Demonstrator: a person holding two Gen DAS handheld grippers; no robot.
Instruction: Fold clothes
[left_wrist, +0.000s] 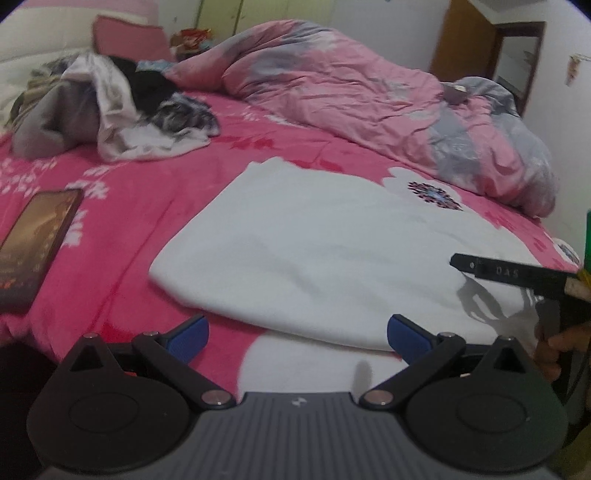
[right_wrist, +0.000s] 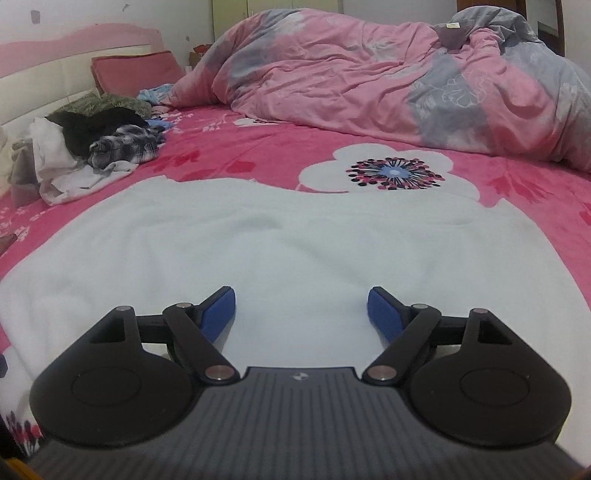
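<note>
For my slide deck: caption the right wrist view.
Open right gripper poised over a white garment spread flat on the pink floral bedspread.

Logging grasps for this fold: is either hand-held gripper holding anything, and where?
Nothing held. Left hand-held gripper and right hand-held gripper are both open over the white garment.

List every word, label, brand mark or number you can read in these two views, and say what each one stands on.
"DAS": raised letters on the black finger of the right gripper, seen from the left wrist view; anything before or after them is too blurred to read.
Small pale emblem on each gripper body: a mark, no readable letters.
Phone on the bedspread: screen lit, content too blurred to read.
White garment: no print visible.
</note>
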